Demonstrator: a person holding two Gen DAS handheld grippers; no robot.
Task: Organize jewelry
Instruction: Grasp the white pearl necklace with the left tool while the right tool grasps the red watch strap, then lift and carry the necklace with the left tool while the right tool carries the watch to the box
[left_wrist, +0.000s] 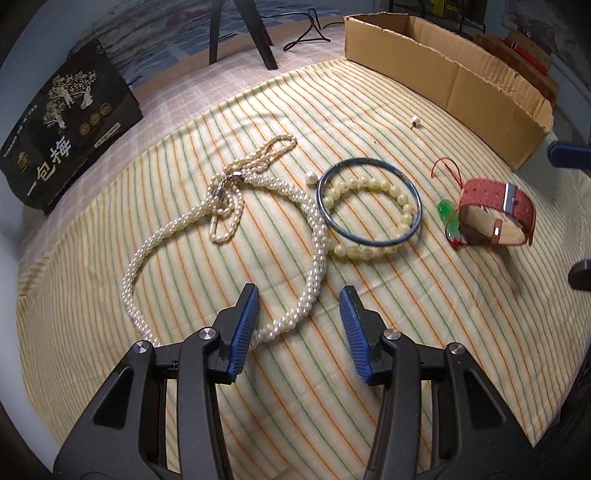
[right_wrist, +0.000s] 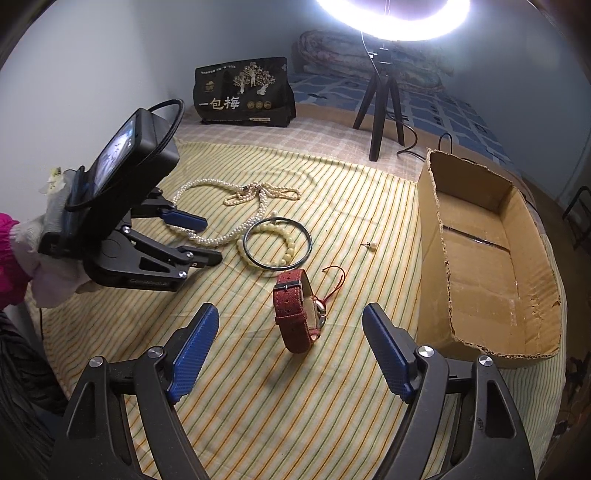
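A striped cloth (left_wrist: 369, 369) covers the table, and the jewelry lies spread out on it. The left gripper (left_wrist: 299, 295) hangs low over the cloth with its two blue fingers apart and nothing between them. Its left finger sits just over the long pearl necklace (left_wrist: 317, 236), which makes a big loop on the cloth. A thinner pearl strand (left_wrist: 273, 147) lies tangled across the top of that loop. Next to the necklace is a dark bangle (left_wrist: 369, 201), and a pale bead bracelet (left_wrist: 369, 251) lies partly inside it and partly under its rim. One loose pearl (left_wrist: 310, 178) rests just beside the bangle. The right gripper (right_wrist: 291, 317) is wide open too, holding nothing. A red watch (right_wrist: 295, 314) stands on its edge on the cloth between and just ahead of its fingers. A green charm (left_wrist: 445, 210) on a red string touches the watch. A small earring (right_wrist: 371, 244) lies alone, near the open cardboard box (right_wrist: 480, 266) at the right. A black bag (right_wrist: 243, 92) stands at the far side.
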